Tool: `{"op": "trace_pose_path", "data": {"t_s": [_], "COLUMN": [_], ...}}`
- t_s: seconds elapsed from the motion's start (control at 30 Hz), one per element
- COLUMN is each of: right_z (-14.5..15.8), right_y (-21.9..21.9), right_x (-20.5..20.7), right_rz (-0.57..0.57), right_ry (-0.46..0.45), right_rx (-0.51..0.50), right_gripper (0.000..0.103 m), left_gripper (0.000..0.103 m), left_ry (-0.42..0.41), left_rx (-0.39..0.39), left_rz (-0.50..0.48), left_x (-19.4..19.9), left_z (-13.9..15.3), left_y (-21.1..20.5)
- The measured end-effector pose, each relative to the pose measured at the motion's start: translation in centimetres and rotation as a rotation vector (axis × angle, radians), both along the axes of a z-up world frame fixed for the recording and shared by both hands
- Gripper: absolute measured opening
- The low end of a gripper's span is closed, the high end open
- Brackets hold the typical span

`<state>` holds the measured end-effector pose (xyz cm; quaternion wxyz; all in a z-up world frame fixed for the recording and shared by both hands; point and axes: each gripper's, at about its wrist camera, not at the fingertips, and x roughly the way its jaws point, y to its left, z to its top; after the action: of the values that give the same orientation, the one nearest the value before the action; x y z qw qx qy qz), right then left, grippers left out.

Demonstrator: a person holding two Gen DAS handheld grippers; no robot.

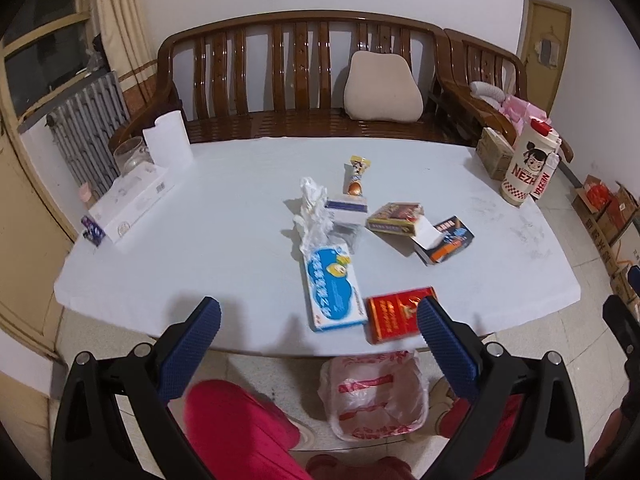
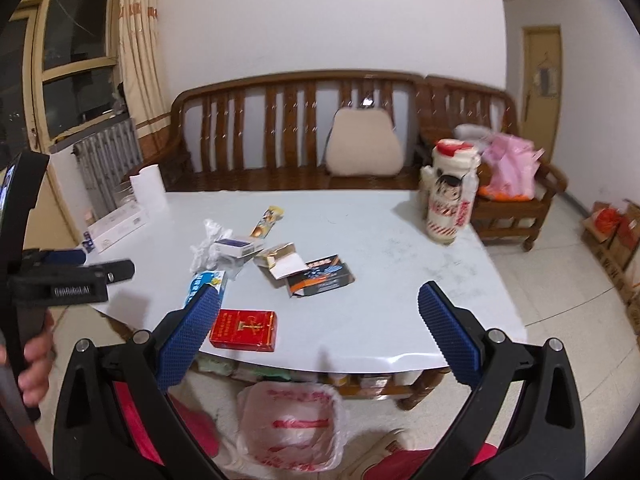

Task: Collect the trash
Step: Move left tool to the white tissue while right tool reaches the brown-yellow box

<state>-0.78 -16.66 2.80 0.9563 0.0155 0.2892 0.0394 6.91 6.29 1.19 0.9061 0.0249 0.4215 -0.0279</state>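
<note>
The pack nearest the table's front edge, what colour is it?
Red with gold print, clearest in the right wrist view.

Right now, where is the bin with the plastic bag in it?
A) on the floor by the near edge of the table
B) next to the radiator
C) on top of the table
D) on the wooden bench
A: the bag-lined bin stands on the floor tiles just below the near edge of the table, between the person's legs.

Boxes (image 1: 401, 313) on the table (image 1: 208, 240); bin (image 1: 374, 394) below its front edge.
</note>
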Motion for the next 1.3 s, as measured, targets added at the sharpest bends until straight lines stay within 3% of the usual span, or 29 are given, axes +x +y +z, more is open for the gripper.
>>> {"op": "trace_pose_path", "data": {"t_s": [0.17,0.53,0.77,1.3], "right_z": [0.4,0.9,0.5,-6.3], "right_y": [-0.9,0.8,1.8,6.4], "right_x": [2.7,9.2,13.4,21.1], "right_rz": [0.043,0.171,0.298,0.484], "right_ry": [0.052,0.115,0.207,0.375], "right_rx": [-0.004,-0.190,-0.172,-0.249], "right_gripper": [0.098,0.098,0.098,0.098], "left_gripper": [0.096,0.096,0.096,0.096], "left_ry": [0.045,0.215,0.282,0.417], "left_rx": [-0.004,-0.040,-0.045,-0.049], "left_rz": [-0.035,-0.074,-0.065,-0.031], "left_x": [3.0,10.4,14.4,22.7], "left_z": [0.7,-0.4,-1.9,-8.0], "left_y": [1.1,2.3,2.7,2.9]}}
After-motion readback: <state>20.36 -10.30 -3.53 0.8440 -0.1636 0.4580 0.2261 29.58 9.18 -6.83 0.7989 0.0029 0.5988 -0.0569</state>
